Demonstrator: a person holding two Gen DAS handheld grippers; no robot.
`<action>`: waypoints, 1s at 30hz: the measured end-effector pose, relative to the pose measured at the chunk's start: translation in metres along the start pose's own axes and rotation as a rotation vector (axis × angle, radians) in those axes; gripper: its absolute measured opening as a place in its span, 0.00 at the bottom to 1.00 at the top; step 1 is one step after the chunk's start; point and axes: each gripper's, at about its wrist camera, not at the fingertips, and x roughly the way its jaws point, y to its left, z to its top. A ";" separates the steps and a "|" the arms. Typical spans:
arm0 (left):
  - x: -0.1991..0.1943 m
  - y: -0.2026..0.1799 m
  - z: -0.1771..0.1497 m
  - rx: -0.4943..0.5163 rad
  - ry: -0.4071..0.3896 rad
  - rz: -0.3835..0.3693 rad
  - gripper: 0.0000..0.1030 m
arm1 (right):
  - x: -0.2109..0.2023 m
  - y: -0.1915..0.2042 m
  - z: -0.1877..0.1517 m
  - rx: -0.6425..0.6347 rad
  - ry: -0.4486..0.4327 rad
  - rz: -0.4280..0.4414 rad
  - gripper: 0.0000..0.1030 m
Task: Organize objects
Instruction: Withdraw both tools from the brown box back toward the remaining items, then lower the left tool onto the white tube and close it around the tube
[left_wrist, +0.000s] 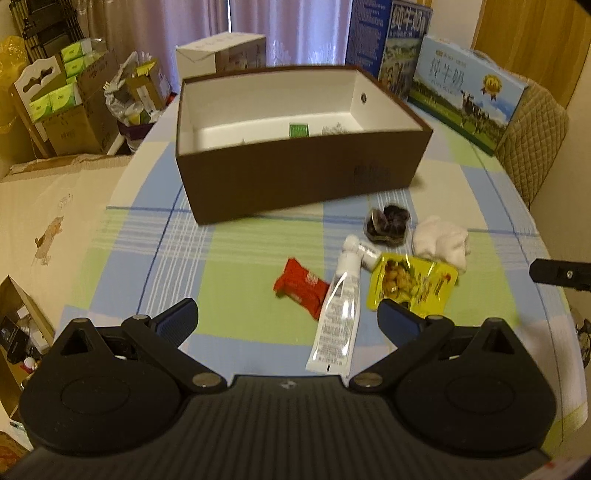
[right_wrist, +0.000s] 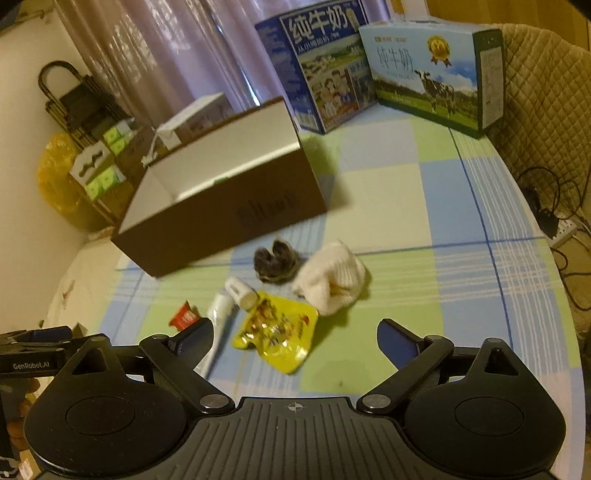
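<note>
A brown open box (left_wrist: 295, 181) (right_wrist: 221, 218) with a white inside stands at the middle of the checked table; a small green item (left_wrist: 298, 130) lies in it. In front of it lie a red packet (left_wrist: 301, 286) (right_wrist: 184, 316), a white tube (left_wrist: 338, 314) (right_wrist: 221, 314), a yellow snack pouch (left_wrist: 412, 284) (right_wrist: 277, 334), a dark bundle (left_wrist: 388, 223) (right_wrist: 275, 262) and a white cloth ball (left_wrist: 441, 238) (right_wrist: 330, 282). My left gripper (left_wrist: 288, 321) hangs open above the tube and red packet. My right gripper (right_wrist: 295, 339) hangs open above the yellow pouch. Neither holds anything.
Two blue milk cartons (left_wrist: 465, 92) (right_wrist: 428, 74) stand at the table's far right, a padded chair back (left_wrist: 532, 136) behind them. A white carton (left_wrist: 221, 55) sits behind the box. Cardboard boxes of green packs (left_wrist: 70, 99) crowd the floor at left. Cables (right_wrist: 554, 214) lie right.
</note>
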 end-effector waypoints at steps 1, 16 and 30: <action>0.002 -0.001 -0.002 0.002 0.010 -0.002 0.99 | 0.001 -0.001 -0.001 0.001 0.008 0.000 0.91; 0.028 -0.022 -0.017 0.098 0.006 -0.104 0.86 | 0.007 -0.021 -0.015 0.052 0.060 -0.038 0.90; 0.068 -0.051 -0.008 0.217 -0.001 -0.188 0.56 | 0.005 -0.042 -0.018 0.107 0.070 -0.079 0.89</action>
